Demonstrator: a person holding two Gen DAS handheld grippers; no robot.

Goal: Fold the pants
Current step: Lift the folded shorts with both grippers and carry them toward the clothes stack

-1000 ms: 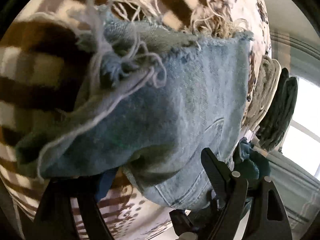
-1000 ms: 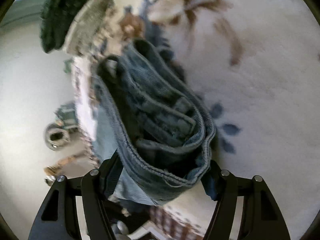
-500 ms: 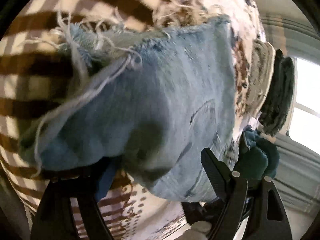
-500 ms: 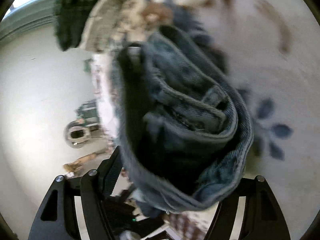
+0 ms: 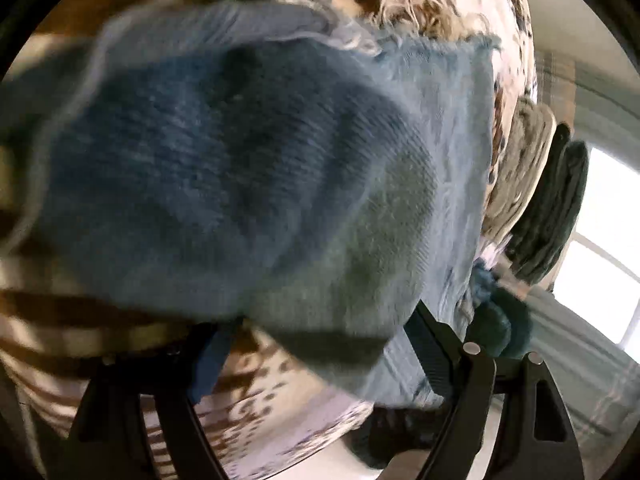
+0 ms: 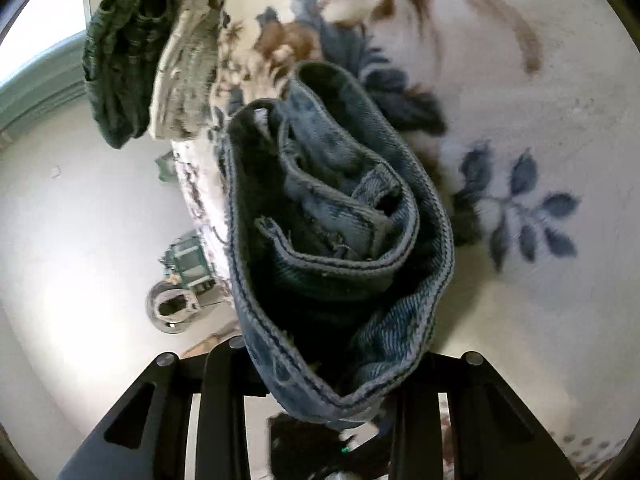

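Light blue denim pants (image 5: 248,168) with frayed hems fill the left wrist view, bunched over my left gripper (image 5: 320,344), whose jaws are shut on the cloth. In the right wrist view the folded waistband of the same pants (image 6: 336,240) stands in thick layers between the jaws of my right gripper (image 6: 332,376), which is shut on it. Both hold the pants above a floral blanket (image 6: 520,160). The fingertips are hidden by denim in both views.
A brown striped blanket (image 5: 60,320) lies under the pants. Folded dark green (image 6: 120,52) and beige (image 6: 188,60) clothes are stacked at the bed's far edge. Beyond the bed edge is a pale floor with a metal object (image 6: 172,308). A bright window (image 5: 600,248) is at the right.
The pant leg has swung closer to the left camera and now covers most of its view. The waistband in the right gripper has shifted and risen slightly.
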